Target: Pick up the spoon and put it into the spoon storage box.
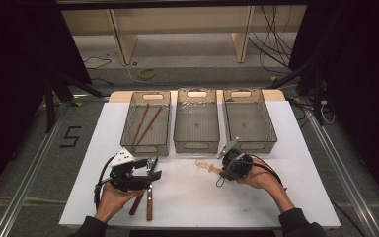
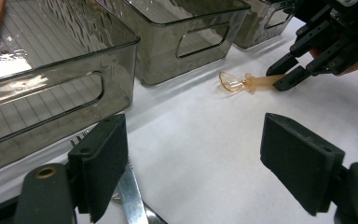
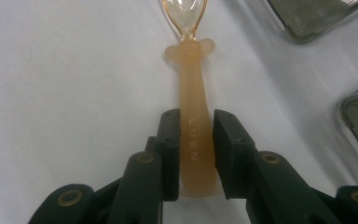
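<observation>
Three bins [image 1: 196, 121] stand just beyond my right gripper [image 3: 193, 140], whose fingers pinch the spoon [image 3: 192, 116] flat on the bench [image 1: 187, 197]. My left gripper [image 2: 193, 163], fingers wide, hovers over a fork [image 2: 133, 196].

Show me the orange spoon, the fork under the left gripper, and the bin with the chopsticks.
orange spoon [image 3: 193, 135]: right gripper view, on its handle between the jaws.
fork [image 2: 131, 196]: left gripper view, on its metal neck.
bin with the chopsticks [image 1: 146, 148]: high view, on its near wall.
</observation>
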The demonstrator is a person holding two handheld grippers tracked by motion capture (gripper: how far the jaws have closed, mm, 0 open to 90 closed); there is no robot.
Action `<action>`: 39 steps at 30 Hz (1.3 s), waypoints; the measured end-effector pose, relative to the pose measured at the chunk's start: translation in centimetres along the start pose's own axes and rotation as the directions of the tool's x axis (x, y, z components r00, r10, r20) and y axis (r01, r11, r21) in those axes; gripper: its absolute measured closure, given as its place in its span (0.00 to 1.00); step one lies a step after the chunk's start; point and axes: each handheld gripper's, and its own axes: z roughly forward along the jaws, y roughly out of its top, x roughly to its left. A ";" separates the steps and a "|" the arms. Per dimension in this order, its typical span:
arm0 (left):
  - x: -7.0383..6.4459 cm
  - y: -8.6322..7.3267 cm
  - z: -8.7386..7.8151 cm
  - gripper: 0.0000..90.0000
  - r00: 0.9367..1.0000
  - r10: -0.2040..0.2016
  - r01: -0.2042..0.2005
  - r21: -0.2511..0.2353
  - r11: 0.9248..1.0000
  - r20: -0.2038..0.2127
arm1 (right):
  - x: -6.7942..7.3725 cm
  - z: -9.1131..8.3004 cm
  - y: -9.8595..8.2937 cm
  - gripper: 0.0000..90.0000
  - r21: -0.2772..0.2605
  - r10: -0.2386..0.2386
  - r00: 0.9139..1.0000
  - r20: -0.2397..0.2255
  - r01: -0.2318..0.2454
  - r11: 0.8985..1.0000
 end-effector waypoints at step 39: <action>0.8 -0.5 0.0 0.25 1.000 -0.012 0.012 -0.003 1.000 -0.023 | -0.4 -5.4 1.5 0.84 -0.299 0.061 0.995 -0.072 -0.080 0.951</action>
